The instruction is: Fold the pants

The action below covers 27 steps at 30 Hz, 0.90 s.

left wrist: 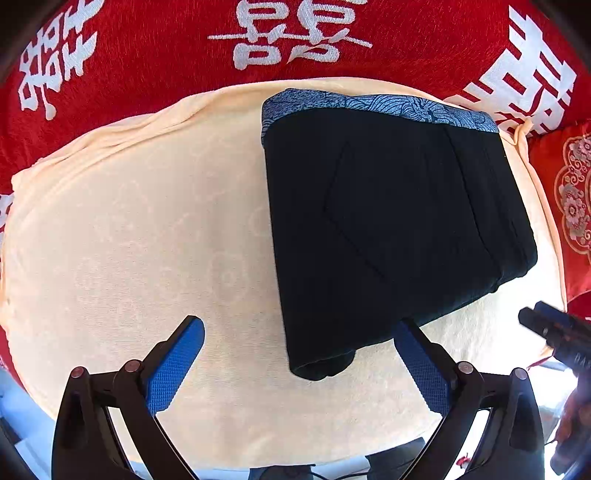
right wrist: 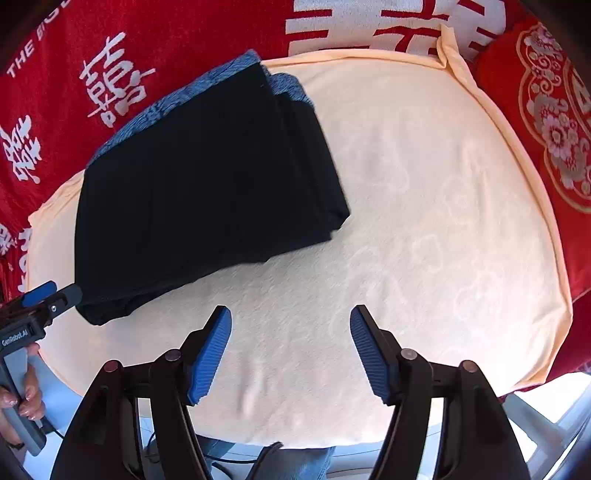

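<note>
The black pants (left wrist: pixel 388 229) lie folded into a compact stack on a cream towel (left wrist: pixel 147 221), their blue patterned waistband (left wrist: pixel 369 105) at the far edge. In the right wrist view the same pants (right wrist: pixel 207 184) sit at the left of the towel (right wrist: pixel 424 184). My left gripper (left wrist: pixel 299 328) hangs open over the towel, its right pad just in front of the stack's near corner and nothing between the pads. My right gripper (right wrist: pixel 291 317) is open over bare towel, to the right of the stack. The left gripper (right wrist: pixel 48 291) also shows at the right wrist view's left edge, held by a hand (right wrist: pixel 26 398).
A red cloth with white characters (left wrist: pixel 288 33) covers the surface beyond the towel. A red cushion with a gold floral pattern (right wrist: pixel 546 122) lies at the right. The towel's near edge (right wrist: pixel 295 439) drops off to a pale floor and cables below. The right gripper (left wrist: pixel 554 328) shows at the left wrist view's right edge.
</note>
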Tool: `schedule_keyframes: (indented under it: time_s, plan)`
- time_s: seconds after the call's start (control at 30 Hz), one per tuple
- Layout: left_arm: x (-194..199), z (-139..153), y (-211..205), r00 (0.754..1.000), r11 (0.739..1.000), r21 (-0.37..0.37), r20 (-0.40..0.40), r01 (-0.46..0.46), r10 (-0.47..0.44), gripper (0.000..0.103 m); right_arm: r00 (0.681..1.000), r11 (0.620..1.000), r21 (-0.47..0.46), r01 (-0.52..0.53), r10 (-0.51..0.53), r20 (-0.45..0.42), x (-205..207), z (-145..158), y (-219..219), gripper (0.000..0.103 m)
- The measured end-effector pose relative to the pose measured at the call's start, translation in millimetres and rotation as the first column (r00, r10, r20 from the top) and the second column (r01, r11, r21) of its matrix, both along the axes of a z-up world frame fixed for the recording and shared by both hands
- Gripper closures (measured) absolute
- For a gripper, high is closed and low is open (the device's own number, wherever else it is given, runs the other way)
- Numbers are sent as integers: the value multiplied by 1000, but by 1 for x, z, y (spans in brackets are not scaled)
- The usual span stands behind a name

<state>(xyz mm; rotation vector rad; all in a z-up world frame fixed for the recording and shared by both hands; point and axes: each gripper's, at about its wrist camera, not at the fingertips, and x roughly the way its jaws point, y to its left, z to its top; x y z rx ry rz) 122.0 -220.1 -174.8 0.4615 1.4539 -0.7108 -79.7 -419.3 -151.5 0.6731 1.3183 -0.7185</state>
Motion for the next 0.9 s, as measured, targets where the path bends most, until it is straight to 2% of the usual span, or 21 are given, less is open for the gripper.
schedule_keyframes:
  time_s: [0.1, 0.23, 0.43, 0.63, 0.77, 0.83, 0.9]
  plan:
    - [5, 0, 5, 1000, 1000, -22, -24, 14, -15, 0, 1000, 1000, 5, 6, -6, 18, -1, -2, 23, 30]
    - [10, 3, 10, 1000, 999, -41, -16, 21, -22, 0, 999, 1000, 10, 9, -10, 43, -2, -3, 46, 30]
    - [24, 3, 12, 1000, 998, -65, -19, -22, 20, 0, 995, 1000, -11, 5, -3, 100, 2, 12, 40, 30]
    - [38, 1, 5, 996, 995, -52, 18, -87, 88, 0, 990, 998, -55, -25, 32, 138, 25, 24, -3, 30]
    - [48, -2, -3, 991, 989, -64, 14, -133, 134, 0, 982, 997, -72, -31, 44, 186, 53, 30, -57, 30]
    - [54, -2, -10, 987, 986, -64, 37, -152, 154, 0, 976, 997, -65, -27, 40, 213, 68, 28, -83, 33]
    - [59, -4, -18, 982, 983, -51, 64, -175, 178, 0, 973, 999, -45, -19, 29, 230, 82, 23, -108, 42]
